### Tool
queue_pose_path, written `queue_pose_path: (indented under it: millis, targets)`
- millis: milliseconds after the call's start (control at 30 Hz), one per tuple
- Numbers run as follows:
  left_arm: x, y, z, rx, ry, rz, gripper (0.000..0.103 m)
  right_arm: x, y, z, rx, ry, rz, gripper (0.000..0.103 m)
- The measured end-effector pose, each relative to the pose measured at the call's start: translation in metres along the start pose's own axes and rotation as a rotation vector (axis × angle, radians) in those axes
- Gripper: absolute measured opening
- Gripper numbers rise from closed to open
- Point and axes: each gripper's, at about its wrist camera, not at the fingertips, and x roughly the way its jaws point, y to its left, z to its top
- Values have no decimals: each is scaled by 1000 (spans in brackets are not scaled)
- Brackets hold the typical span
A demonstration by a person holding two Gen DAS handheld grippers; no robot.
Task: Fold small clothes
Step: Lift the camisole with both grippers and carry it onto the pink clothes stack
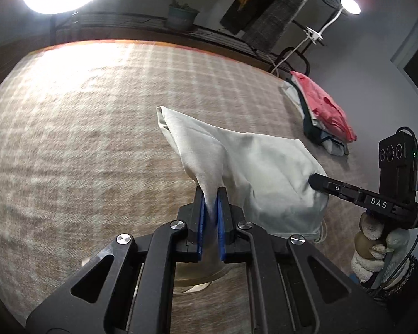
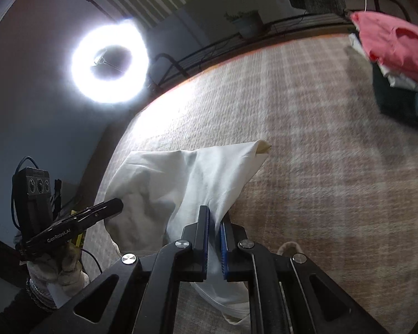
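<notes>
A small pale cream garment (image 1: 253,164) (image 2: 186,175) hangs lifted above the checked beige tablecloth (image 1: 78,128) (image 2: 320,144). My left gripper (image 1: 211,194) is shut on one pinched edge of it, the cloth bunched between the blue pads. My right gripper (image 2: 215,217) is shut on another edge of the same garment. In the left wrist view the right gripper (image 1: 315,181) touches the cloth's right side, held by a gloved hand (image 1: 376,245). In the right wrist view the left gripper (image 2: 117,204) meets the cloth at its left side. A drawstring loop (image 2: 288,247) dangles below.
A stack of folded clothes with a pink piece on top (image 1: 326,105) (image 2: 395,47) lies at the far right of the table. A ring light (image 2: 110,64) and a small lamp (image 1: 349,5) shine from behind. A potted plant (image 1: 181,14) stands on a rack beyond the table.
</notes>
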Motion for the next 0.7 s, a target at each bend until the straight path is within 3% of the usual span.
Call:
queue_pose_path:
  millis: [367, 700]
  targets:
    - [33, -91, 45, 128, -31, -85, 6, -76, -30, 30, -42, -116, -144, 4]
    - [104, -166, 96, 223, -71, -160, 6, -148, -103, 70, -30, -222, -287, 4]
